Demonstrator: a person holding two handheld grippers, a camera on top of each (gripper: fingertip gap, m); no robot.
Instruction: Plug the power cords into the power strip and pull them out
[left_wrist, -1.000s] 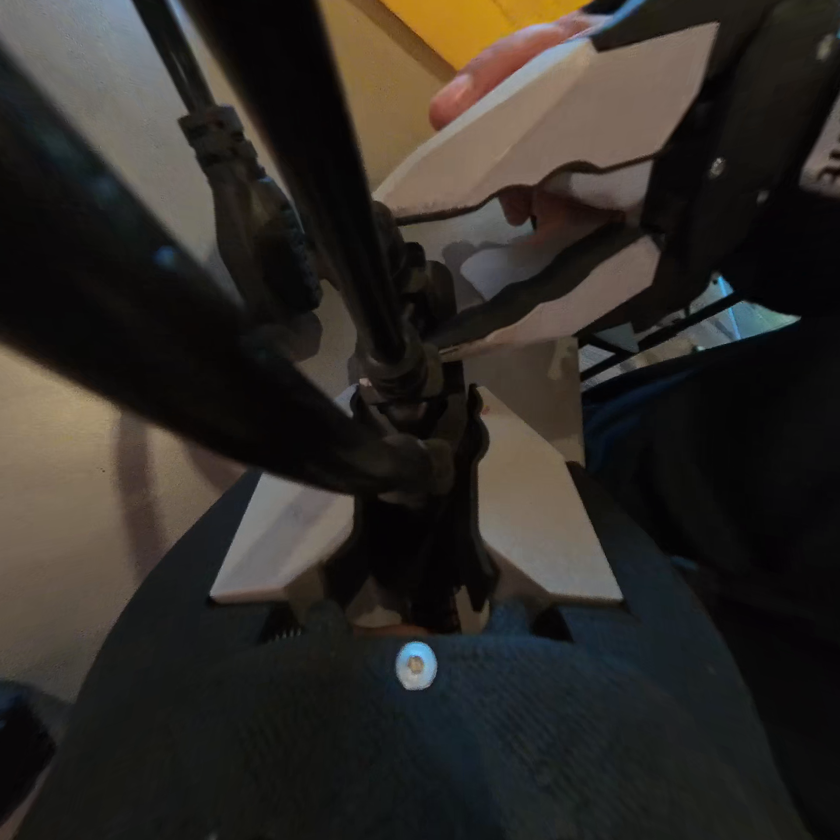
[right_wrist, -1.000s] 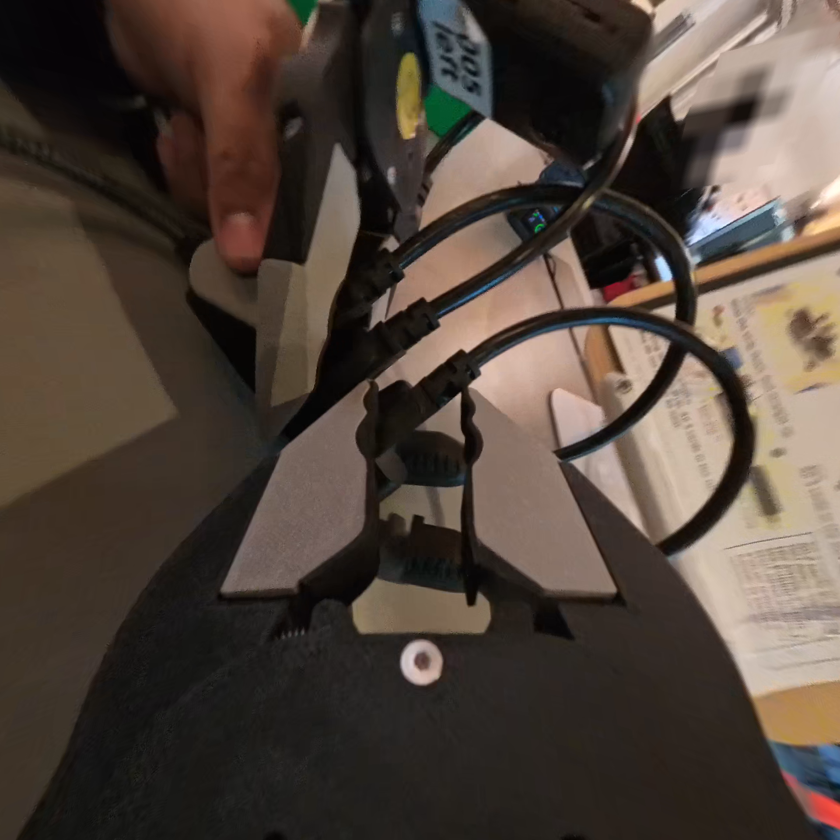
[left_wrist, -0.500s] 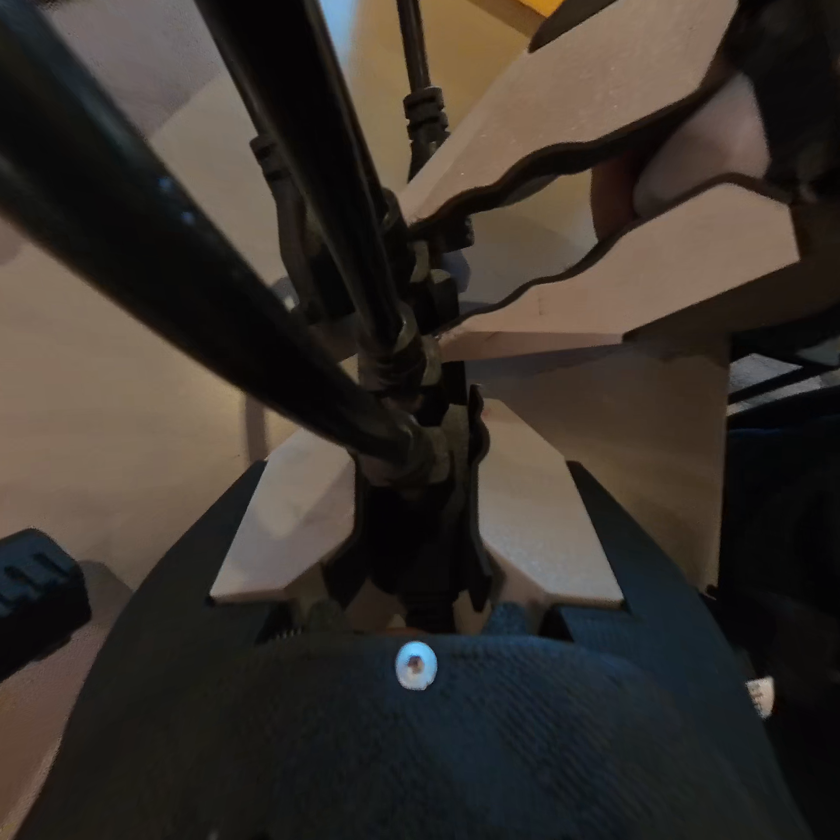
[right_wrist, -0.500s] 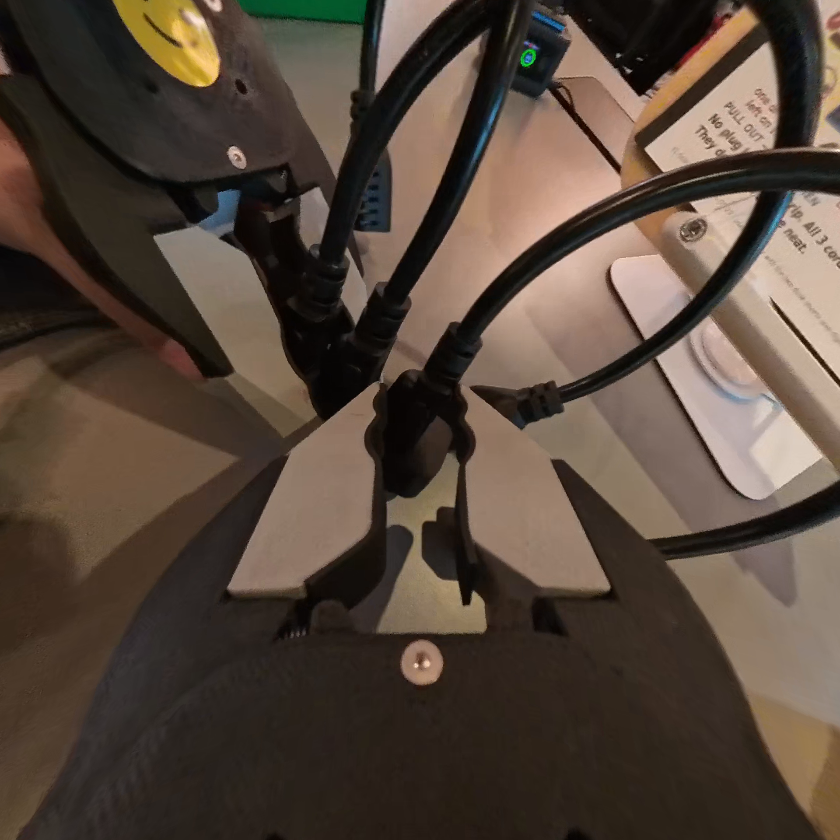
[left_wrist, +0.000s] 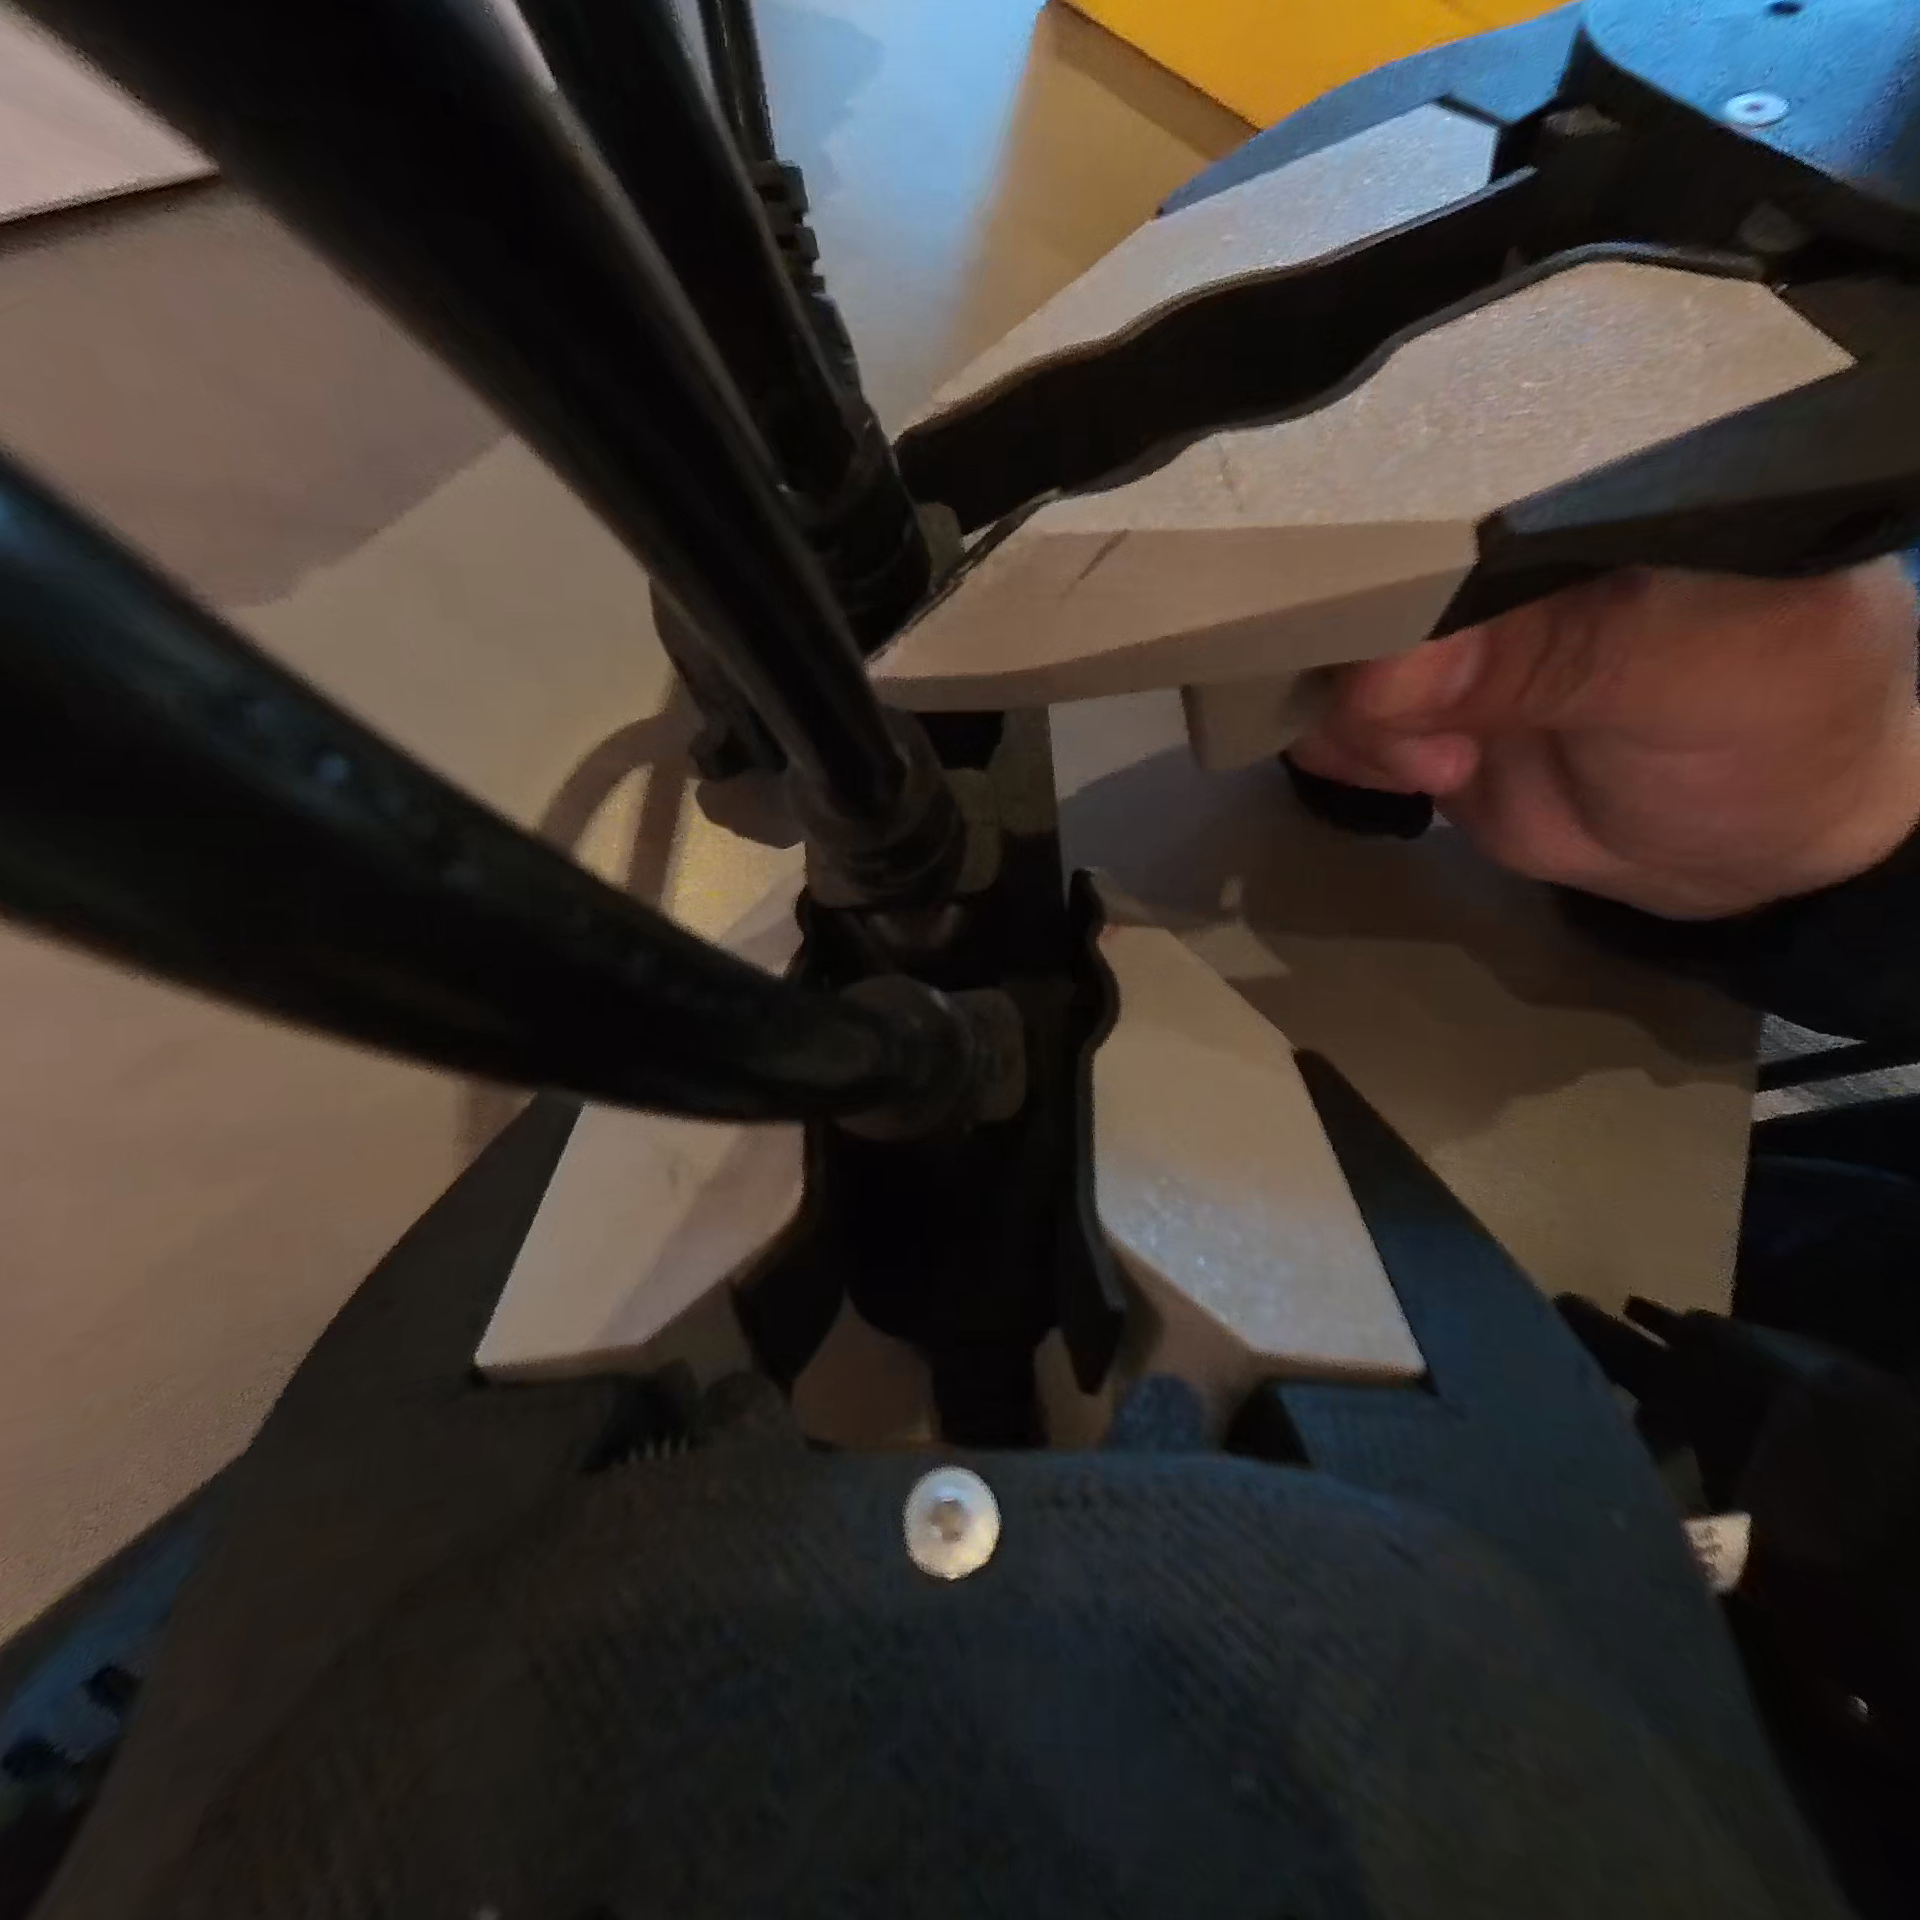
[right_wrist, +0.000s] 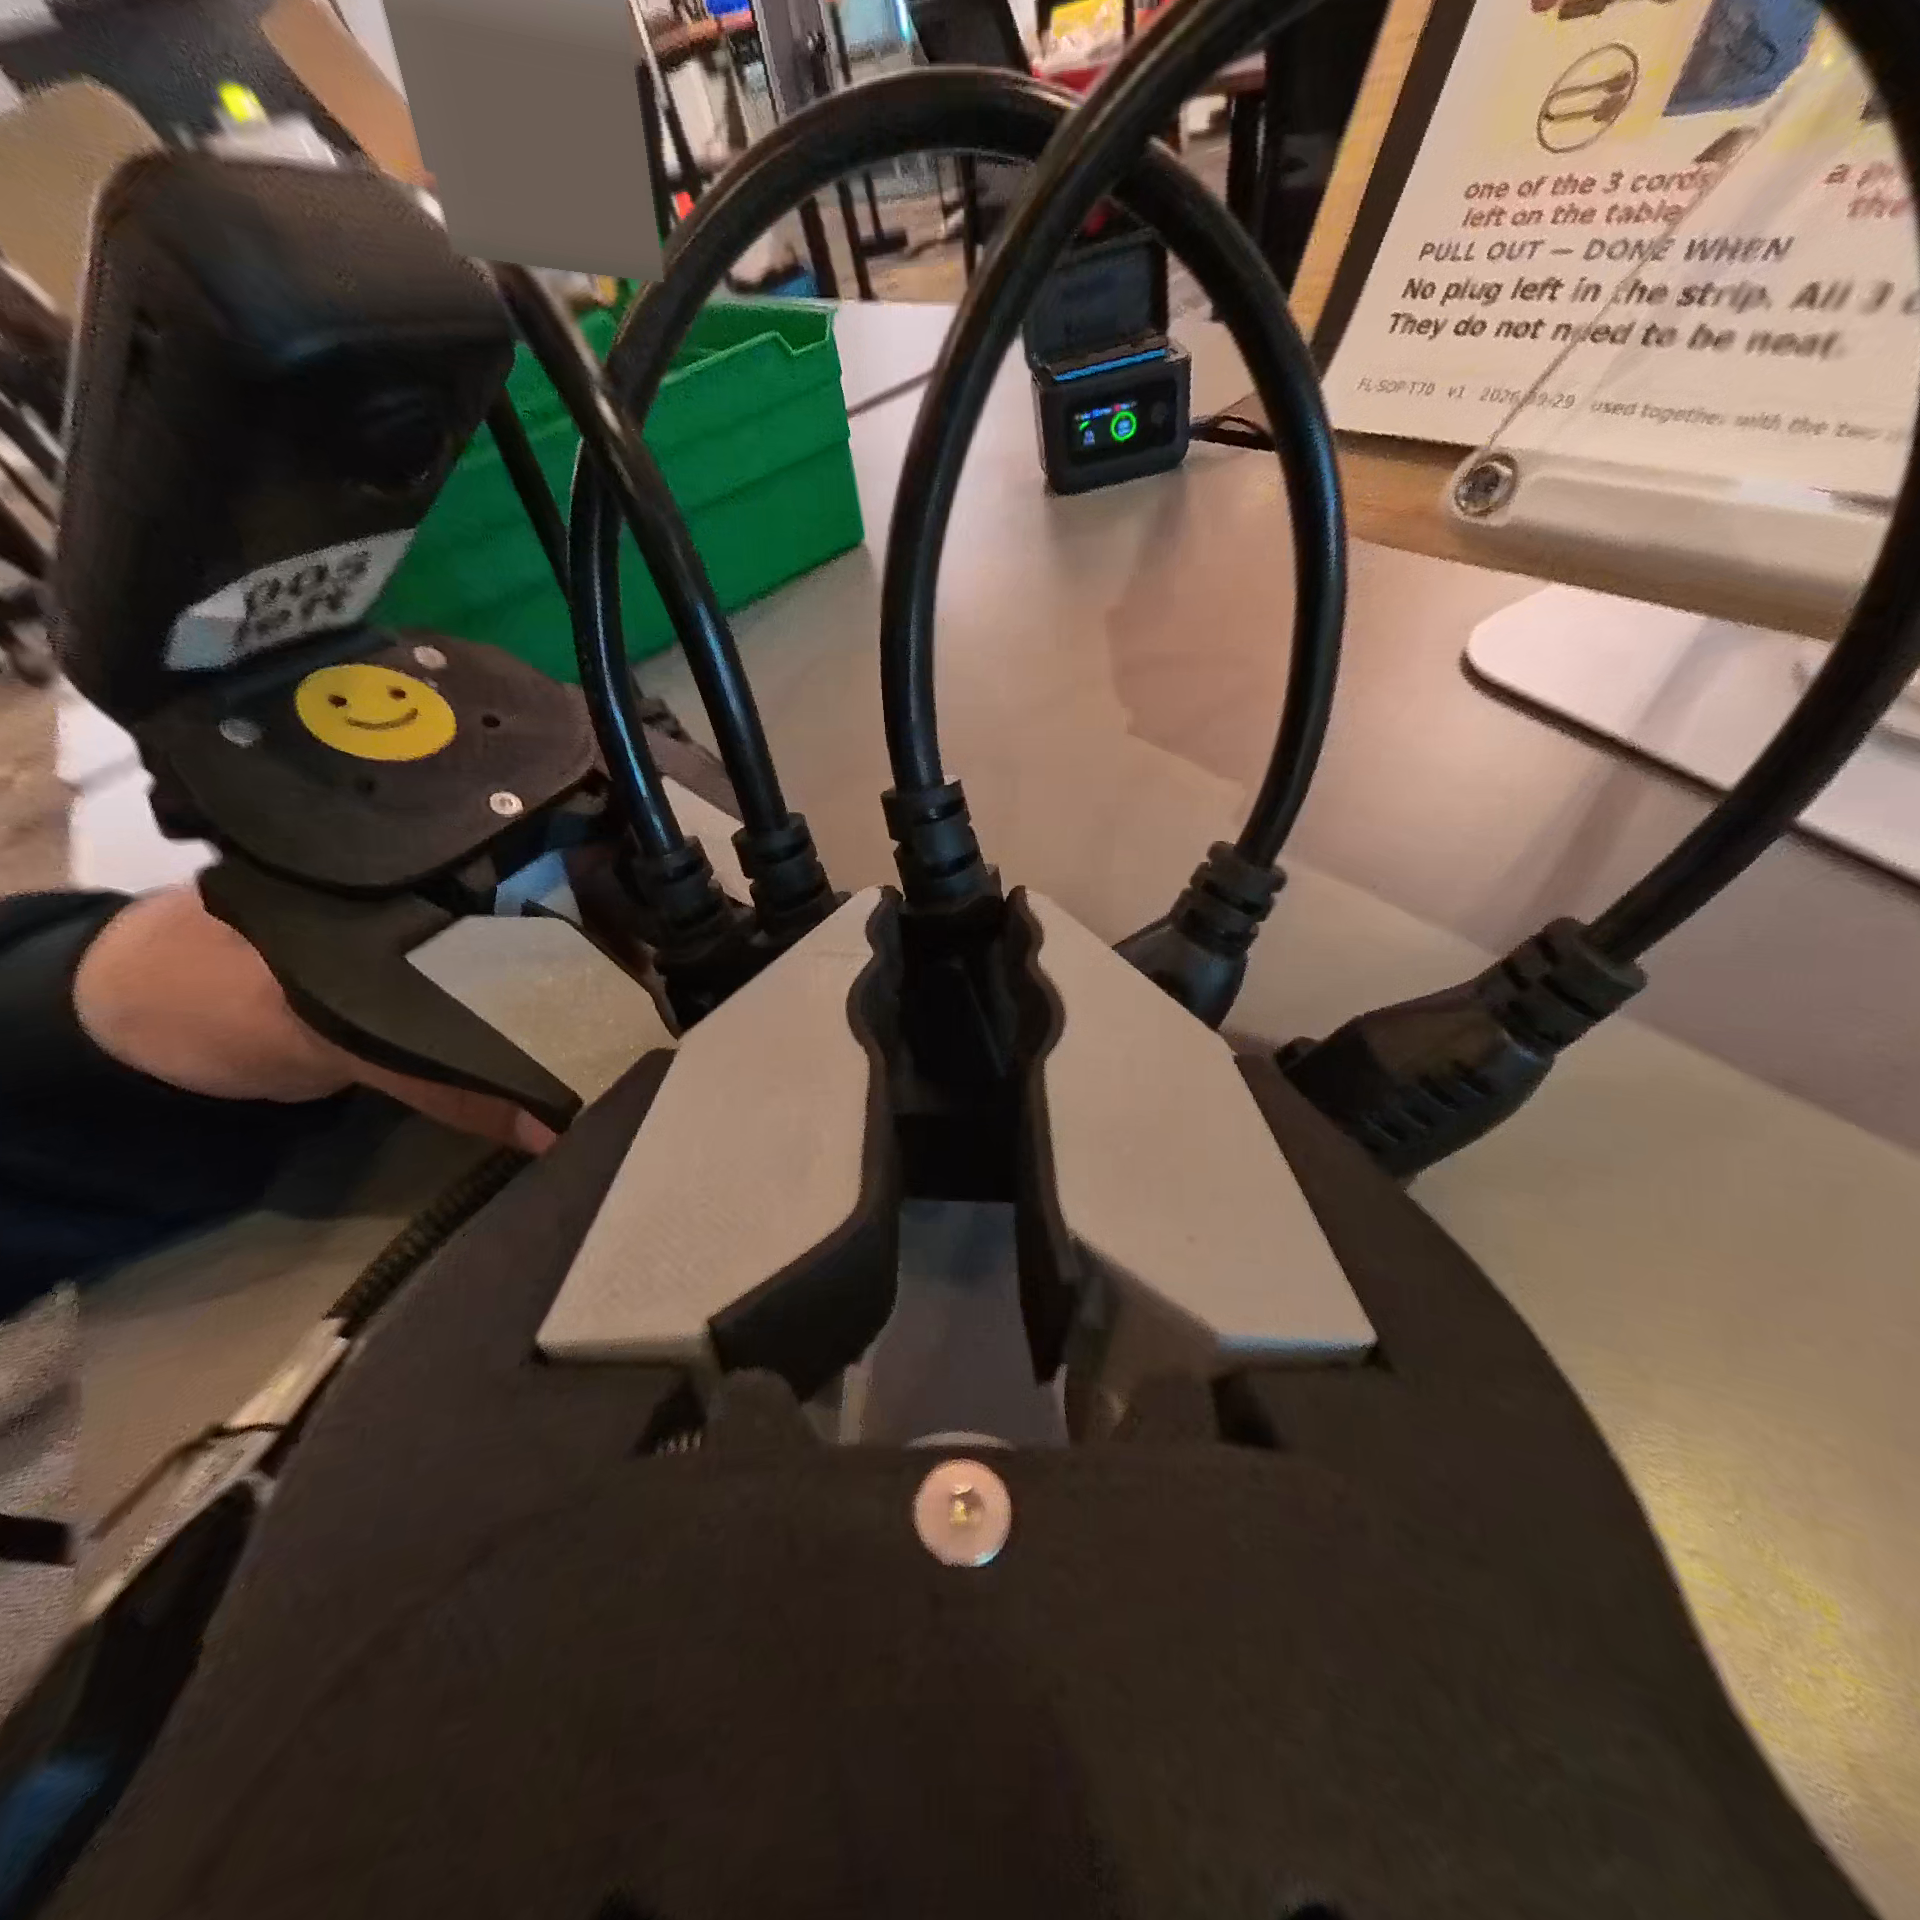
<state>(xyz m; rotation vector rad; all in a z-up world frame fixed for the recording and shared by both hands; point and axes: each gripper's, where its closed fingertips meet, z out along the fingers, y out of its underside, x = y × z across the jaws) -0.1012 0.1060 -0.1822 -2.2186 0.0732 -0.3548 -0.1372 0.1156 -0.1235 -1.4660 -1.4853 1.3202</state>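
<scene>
The black power strip (left_wrist: 935, 1247) is lying almost wholly hidden between the left gripper (left_wrist: 951, 997) fingers, which are clamping it; its long axis is running away from that camera. Three black cord plugs are standing upright in it, cords arching overhead. The right gripper (right_wrist: 956, 966) is pinching the nearest black plug (right_wrist: 951, 987) over the beige tabletop (right_wrist: 1558, 1299).

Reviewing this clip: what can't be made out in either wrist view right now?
- Power strip: left wrist view, hidden by cords and dark between the fingers.
- Left gripper left pad: covered by a thick cord.
- Plug prongs: right wrist view, buried between the right gripper pads.
</scene>
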